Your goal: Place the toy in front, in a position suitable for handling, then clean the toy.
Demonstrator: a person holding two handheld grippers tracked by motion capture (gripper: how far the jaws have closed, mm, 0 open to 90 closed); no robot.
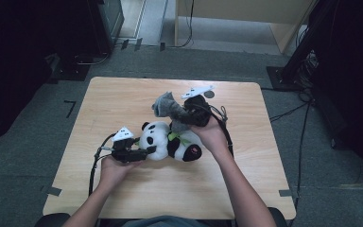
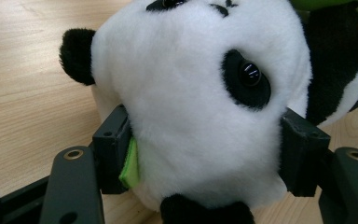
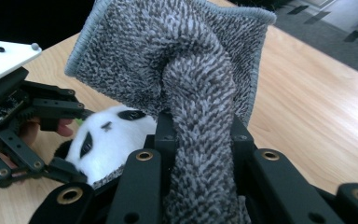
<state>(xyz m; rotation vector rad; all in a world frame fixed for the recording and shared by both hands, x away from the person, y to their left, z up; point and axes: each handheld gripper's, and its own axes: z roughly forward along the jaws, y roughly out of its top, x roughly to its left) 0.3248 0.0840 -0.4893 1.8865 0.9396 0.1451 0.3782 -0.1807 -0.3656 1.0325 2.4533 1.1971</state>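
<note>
A black-and-white plush panda [image 1: 170,140] lies on its side in the middle of the wooden table [image 1: 123,94]. My left gripper [image 1: 144,152] is shut on the panda's white head [image 2: 200,98], one jaw on each side, with a bit of green fabric [image 2: 129,163] by the left jaw. My right gripper [image 1: 184,113] sits just above the panda's body and is shut on a grey towelling cloth [image 3: 200,84], which stands up bunched between its jaws. In the right gripper view the panda's face [image 3: 105,135] shows behind the cloth, with the left gripper [image 3: 74,140] beside it.
Bare table lies on all sides of the panda. Cables [image 1: 293,111] trail on the grey floor at the right. Dark equipment stands [image 1: 293,66] sit beyond the table's far corners, and a light wooden piece of furniture [image 1: 246,14] stands at the back.
</note>
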